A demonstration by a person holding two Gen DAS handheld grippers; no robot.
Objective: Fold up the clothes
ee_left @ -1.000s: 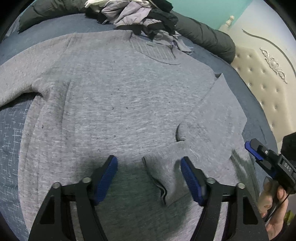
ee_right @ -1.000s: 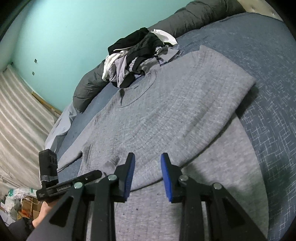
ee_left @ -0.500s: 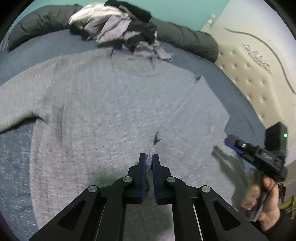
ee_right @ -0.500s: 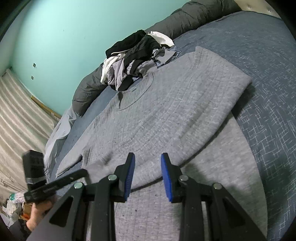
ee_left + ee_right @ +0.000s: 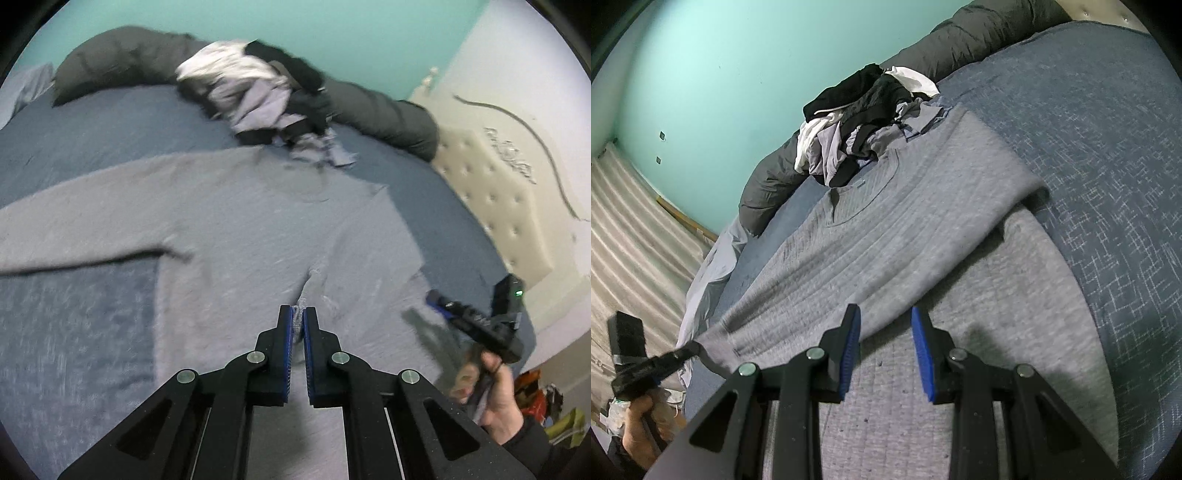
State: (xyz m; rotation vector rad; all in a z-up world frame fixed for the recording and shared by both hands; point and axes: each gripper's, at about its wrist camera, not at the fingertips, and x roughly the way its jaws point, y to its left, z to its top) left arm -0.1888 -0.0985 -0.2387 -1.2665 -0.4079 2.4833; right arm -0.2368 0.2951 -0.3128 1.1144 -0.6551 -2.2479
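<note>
While a big gray sweater (image 5: pixel 236 221) lies spread out flat on the blue bed cover (image 5: pixel 85 125), the left gripper (image 5: pixel 298 317) has its two blue pads pressed close together, and it is pinching the end of the sweater's sleeve (image 5: pixel 369 258). That sleeve is folded in over the body of the sweater, and its end is pulled up a little into a small peak right at the pads. The sweater's other sleeve (image 5: pixel 74 229) sticks straight out to the side across the bed cover. In the right wrist view, the right gripper (image 5: pixel 884 339) has its blue pads spread apart with nothing between them, and it hovers just over the gray sweater (image 5: pixel 886 236) near the folded sleeve (image 5: pixel 849 280). The left gripper (image 5: pixel 685 350) shows at the far left of that view, with the sleeve end stretched out to its tip and a hand (image 5: pixel 639 432) holding it from below. In the left wrist view, the right gripper (image 5: pixel 436 299) shows off to the right, over the edge of the sweater, held by a hand (image 5: pixel 495 398). Past the sweater's neck sits a messy pile of clothes (image 5: pixel 262 99), black and white and pale purple. A long dark gray pillow (image 5: pixel 376 110) lies behind the pile, along a green wall (image 5: pixel 731 66). A cream padded headboard (image 5: pixel 502 214) stands at the side of the bed.
</note>
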